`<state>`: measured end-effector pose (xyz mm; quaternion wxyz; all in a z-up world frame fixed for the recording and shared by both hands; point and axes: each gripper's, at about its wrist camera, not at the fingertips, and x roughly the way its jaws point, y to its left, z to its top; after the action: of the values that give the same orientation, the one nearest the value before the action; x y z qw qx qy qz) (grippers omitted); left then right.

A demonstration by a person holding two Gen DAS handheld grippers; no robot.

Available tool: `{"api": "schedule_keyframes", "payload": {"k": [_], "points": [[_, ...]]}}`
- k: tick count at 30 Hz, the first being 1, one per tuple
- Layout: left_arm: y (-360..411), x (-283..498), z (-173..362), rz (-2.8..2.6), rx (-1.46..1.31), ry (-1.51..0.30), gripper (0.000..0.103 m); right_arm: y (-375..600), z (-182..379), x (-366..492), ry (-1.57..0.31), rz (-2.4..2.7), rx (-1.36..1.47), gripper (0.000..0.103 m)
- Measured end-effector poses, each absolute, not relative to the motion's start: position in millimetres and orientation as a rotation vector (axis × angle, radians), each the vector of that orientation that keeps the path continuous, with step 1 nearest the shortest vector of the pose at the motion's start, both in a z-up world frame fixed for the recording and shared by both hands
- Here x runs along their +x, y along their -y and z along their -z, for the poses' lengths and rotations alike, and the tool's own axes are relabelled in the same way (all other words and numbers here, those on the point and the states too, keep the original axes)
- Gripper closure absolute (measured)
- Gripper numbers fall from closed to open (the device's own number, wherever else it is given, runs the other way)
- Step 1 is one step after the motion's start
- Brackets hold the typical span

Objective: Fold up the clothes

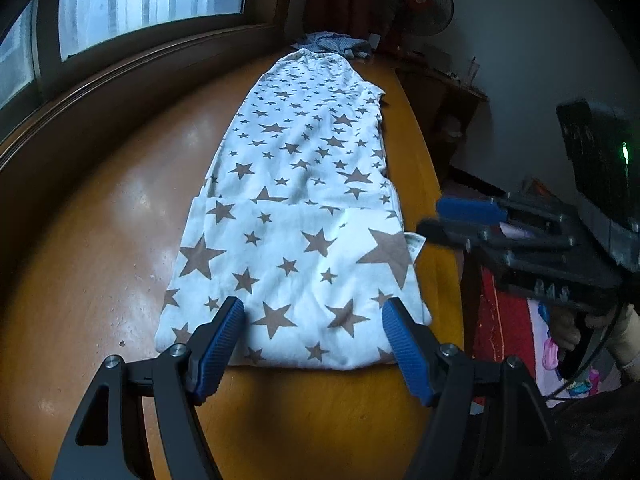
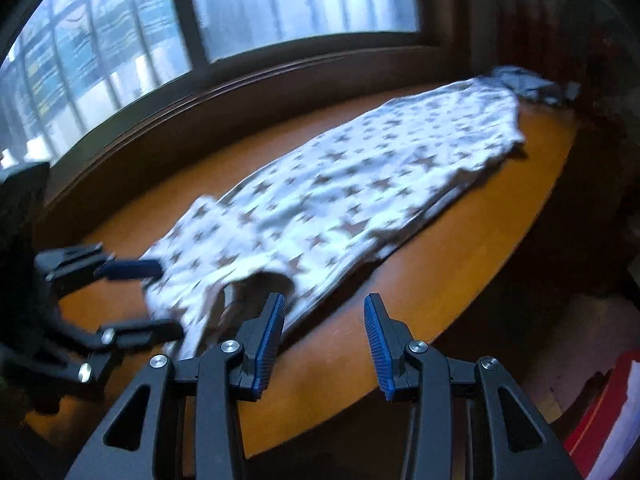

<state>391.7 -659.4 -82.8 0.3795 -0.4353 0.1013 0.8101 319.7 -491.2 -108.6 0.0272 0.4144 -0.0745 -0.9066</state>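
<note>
Left claw (image 1: 312, 328) stood wide open, empty, over near hem of star-print garment (image 1: 304, 184). Right claw (image 2: 324, 328) also gaped empty beside same end. Garment lay lengthwise on desk (image 1: 100, 216), long strip, near end apparently lapped over. Likely mid-fold; next grip wants both near corners.

bare table (image 1: 100, 216) left, striped clothes (image 1: 332, 44) beyond

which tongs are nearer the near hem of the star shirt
Left. The left tongs sit open right over the near hem of the star shirt. The right tongs, also open, hang off its side edge.
</note>
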Motion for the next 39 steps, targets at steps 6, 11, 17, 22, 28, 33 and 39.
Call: {"api": "schedule_keyframes", "payload": {"k": [6, 11, 17, 22, 28, 33, 39], "points": [[662.6, 386.2, 75.9, -2.084, -1.093, -0.238, 0.033, 507.1, 111.8, 323.0, 0.244, 2.708, 1.25, 0.062], [651.4, 380.9, 83.3, -2.058, -1.099, -0.249, 0.033, 517.7, 114.7, 305.8, 0.094, 2.699, 1.268, 0.062], [641.2, 388.6, 93.2, -2.035, -1.085, -0.327, 0.029, 486.6, 125.3, 288.3, 0.141, 2.82, 1.369, 0.062], [649.2, 387.8, 78.7, -2.038, -1.018, -0.351, 0.029, 480.0, 98.1, 311.0, 0.241, 2.921, 1.269, 0.062], [656.7, 342.6, 78.3, -2.077, -1.005, -0.415, 0.029, 517.3, 95.9, 290.8, 0.276, 2.773, 1.207, 0.087], [660.4, 319.0, 98.2, -2.035, -1.075, -0.456, 0.029, 534.1, 117.9, 283.0, 0.175, 2.754, 1.295, 0.088], [660.2, 323.8, 99.9, -2.021, -1.085, -0.42, 0.029, 528.5, 119.3, 287.3, 0.147, 2.768, 1.315, 0.087]]}}
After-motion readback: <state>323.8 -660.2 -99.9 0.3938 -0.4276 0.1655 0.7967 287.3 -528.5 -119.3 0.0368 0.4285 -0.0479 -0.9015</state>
